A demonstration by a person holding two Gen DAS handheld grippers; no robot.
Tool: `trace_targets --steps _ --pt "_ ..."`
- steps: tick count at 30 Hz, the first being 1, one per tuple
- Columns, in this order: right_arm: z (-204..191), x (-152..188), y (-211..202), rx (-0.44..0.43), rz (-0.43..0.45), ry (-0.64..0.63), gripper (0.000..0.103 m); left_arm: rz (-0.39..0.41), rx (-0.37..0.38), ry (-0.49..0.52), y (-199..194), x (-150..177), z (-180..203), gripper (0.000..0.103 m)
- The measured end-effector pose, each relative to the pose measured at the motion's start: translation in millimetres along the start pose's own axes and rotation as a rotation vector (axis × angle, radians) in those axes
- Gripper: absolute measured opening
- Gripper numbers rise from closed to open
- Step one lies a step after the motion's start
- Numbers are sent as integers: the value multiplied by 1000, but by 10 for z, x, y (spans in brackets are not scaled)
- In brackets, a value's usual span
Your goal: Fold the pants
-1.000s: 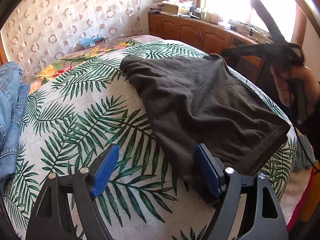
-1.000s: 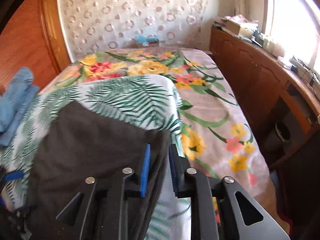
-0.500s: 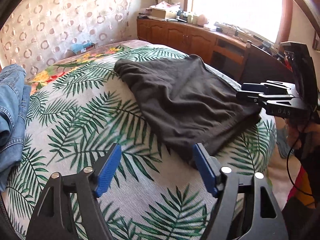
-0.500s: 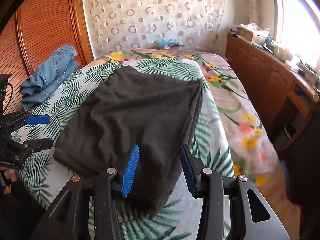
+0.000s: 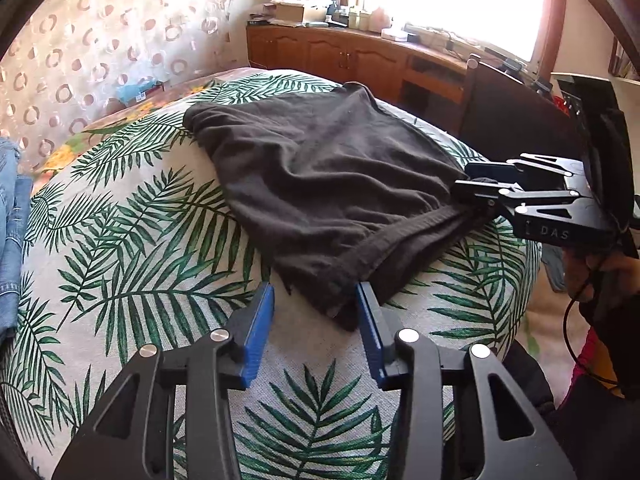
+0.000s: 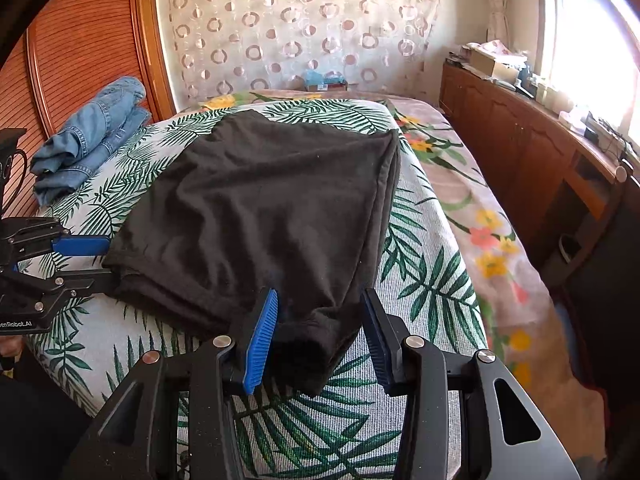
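Left wrist view: the dark pants [image 5: 320, 184] lie folded in a broad slab on the palm-print bedspread [image 5: 132, 240], their near corner now reaching in between the fingers of the left gripper [image 5: 316, 320]. A second ago that gripper stood wider and off the cloth; it has since closed in part and come up to the corner, its blue pads either side of the fabric without pinching it. At the right edge, the right gripper [image 5: 460, 184] meets the other near corner of the waistband end.

Right wrist view: the right gripper [image 6: 320, 320], which was pinched shut on the cloth a second ago, now stands open, the thick corner of the pants [image 6: 272, 200] sitting loose between its pads. The left gripper [image 6: 104, 260] flanks the far-left corner. With both near corners bracketed, the pair look set to seize and carry this end over for another fold. Folded jeans [image 6: 84, 136] wait beside the headboard.
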State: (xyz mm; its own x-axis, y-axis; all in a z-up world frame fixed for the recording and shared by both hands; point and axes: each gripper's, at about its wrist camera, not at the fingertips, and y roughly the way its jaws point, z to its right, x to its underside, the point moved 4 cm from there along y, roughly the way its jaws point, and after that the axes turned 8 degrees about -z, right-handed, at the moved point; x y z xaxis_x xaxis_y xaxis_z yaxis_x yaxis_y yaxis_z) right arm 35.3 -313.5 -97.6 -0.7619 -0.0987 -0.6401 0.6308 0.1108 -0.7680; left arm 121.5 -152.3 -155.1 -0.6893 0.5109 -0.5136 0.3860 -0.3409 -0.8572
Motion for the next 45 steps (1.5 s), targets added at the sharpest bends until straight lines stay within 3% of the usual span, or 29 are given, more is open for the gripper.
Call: trace_targets --steps 4,7,9,19,34,36,39,43,45 --pt "15 13 3 -5 4 6 45 6 10 -13 11 -39 -22 34" --pt "24 15 9 -7 5 8 45 18 28 -11 8 -43 -3 17" --pt "29 24 13 -6 6 9 46 28 22 -3 -13 -35 15 13" --pt "41 31 11 -10 13 5 50 84 45 1 -325 52 51 8" --pt "135 84 -162 -28 36 42 49 22 29 1 -132 172 85 8" --pt "104 89 -191 -41 37 35 39 15 28 -2 -106 172 75 8" --pt "77 116 -194 -39 22 29 34 12 29 -6 -83 183 67 8" --pt "47 135 -202 -46 9 12 9 12 32 -7 -82 196 67 8" --pt "22 129 -261 -47 21 7 8 10 30 -6 -81 200 72 8"
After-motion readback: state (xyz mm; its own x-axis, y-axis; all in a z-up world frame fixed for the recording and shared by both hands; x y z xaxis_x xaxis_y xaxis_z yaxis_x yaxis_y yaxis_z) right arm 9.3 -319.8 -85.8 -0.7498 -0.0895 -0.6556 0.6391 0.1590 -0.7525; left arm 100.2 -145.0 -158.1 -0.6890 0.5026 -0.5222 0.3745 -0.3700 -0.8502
